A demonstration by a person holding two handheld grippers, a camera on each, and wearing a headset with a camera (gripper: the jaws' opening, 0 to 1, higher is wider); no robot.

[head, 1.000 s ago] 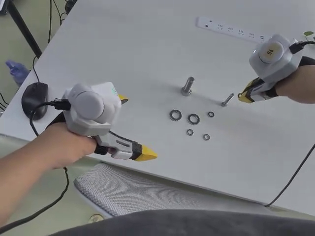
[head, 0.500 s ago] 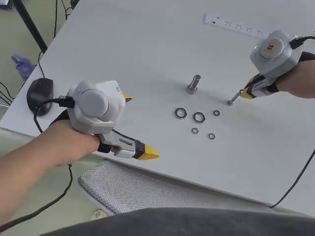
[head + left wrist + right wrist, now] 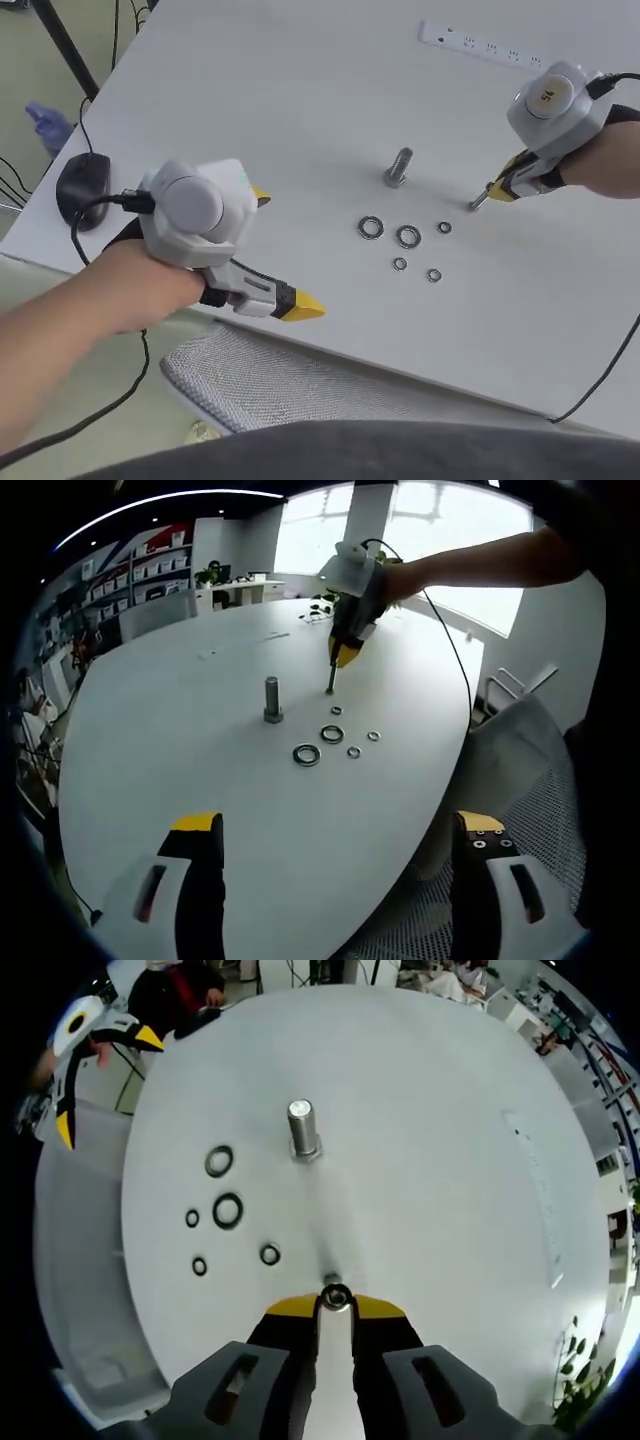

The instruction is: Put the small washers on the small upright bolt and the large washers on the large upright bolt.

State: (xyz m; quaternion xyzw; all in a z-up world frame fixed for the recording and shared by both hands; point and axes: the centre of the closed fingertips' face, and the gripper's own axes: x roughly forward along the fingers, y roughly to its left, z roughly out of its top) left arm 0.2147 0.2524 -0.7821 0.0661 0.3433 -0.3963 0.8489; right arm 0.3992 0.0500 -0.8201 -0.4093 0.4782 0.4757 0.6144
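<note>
Currently the small bolt [image 3: 335,1296] is clamped near-upright in the right tongs [image 3: 335,1305], one end on the counter [image 3: 250,100], right of the large bolt [image 3: 397,168]. The washers [image 3: 408,237] are on the large bolt's near side. The left tongs [image 3: 337,825] are held wide open and empty.

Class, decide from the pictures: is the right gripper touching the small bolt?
Touching. The right gripper view shows the right gripper pinching the small bolt between its yellow tips.

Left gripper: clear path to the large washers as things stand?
Probably yes: left gripper is open, bare table lies between it and the large washers, and the right gripper sits beyond them.
</note>
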